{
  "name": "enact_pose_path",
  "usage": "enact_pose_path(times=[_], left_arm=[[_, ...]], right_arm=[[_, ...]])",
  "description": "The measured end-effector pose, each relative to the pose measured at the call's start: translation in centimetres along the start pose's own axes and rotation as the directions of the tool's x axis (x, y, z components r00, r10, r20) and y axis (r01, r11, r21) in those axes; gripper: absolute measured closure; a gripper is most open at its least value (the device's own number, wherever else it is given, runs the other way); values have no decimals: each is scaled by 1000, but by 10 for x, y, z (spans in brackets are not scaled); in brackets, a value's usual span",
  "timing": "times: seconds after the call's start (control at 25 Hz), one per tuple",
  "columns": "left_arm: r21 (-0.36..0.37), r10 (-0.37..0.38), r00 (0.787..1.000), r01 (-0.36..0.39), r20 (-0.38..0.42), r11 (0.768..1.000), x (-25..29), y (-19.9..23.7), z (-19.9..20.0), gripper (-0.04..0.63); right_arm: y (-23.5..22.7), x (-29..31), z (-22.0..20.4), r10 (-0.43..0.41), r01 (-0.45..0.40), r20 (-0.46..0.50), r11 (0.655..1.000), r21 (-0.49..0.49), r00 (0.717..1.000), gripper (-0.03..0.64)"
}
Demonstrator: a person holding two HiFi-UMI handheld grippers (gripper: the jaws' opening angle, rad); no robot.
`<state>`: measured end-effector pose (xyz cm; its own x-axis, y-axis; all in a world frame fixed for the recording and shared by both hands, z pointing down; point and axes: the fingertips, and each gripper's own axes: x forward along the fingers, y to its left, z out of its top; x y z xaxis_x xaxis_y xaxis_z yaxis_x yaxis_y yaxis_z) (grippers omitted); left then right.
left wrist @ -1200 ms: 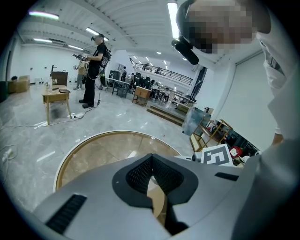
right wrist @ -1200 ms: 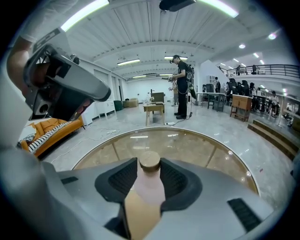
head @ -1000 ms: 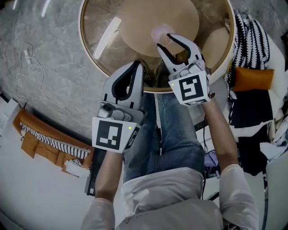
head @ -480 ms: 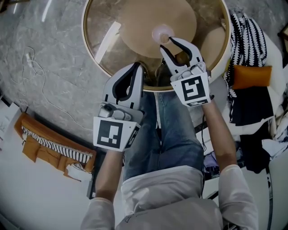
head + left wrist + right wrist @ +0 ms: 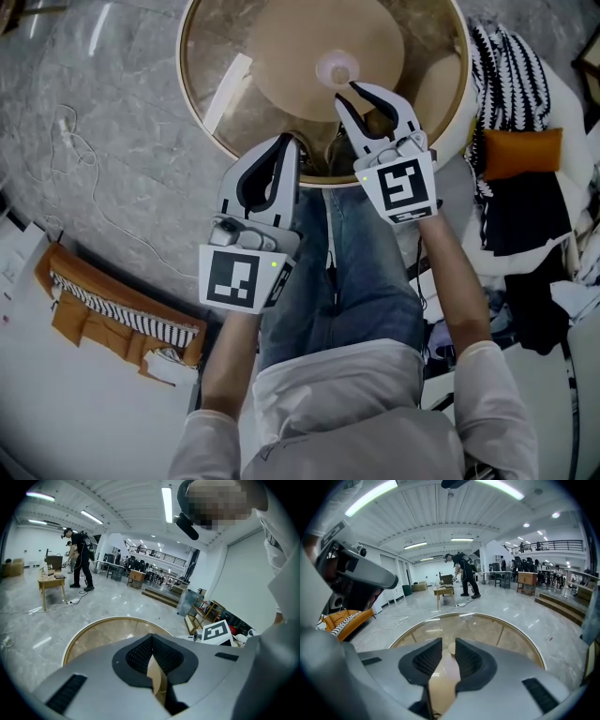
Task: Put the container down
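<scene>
A small clear container (image 5: 336, 67) stands on the round glass table (image 5: 202, 112), above its tan base. My right gripper (image 5: 377, 103) hovers just short of it, fingers apart. Its jaws have just been closing with nothing pressed between them. In the right gripper view the container (image 5: 451, 665) shows pale in the gap just beyond the fingertips. My left gripper (image 5: 284, 148) hangs over the table's near rim, over the person's lap, jaws shut and empty. In the left gripper view its pads meet at the tip, with the table (image 5: 84, 632) beyond.
A black-and-white knitted cloth (image 5: 511, 66) and an orange cushion (image 5: 520, 150) lie right of the table. A striped orange seat (image 5: 112, 309) sits at the lower left and a cable (image 5: 94, 197) runs over the floor. A person stands far off (image 5: 464, 573) by a small wooden table.
The right gripper's jaws have narrowed and its fingertip has drawn back a little from the container. Both grippers have lifted slightly. The container stays in place.
</scene>
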<state>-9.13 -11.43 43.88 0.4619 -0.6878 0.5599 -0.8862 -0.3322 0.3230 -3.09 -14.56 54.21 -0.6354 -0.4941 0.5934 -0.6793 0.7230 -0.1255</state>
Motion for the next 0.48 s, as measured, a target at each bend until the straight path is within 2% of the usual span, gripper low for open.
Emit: enact_pose_path(times=[0.48], left_arm=[[18,-25,999,25,19,1000,-26,0,23,577]], right_arm=[[9,-26,33,-44,44,13,999,30,999,571]])
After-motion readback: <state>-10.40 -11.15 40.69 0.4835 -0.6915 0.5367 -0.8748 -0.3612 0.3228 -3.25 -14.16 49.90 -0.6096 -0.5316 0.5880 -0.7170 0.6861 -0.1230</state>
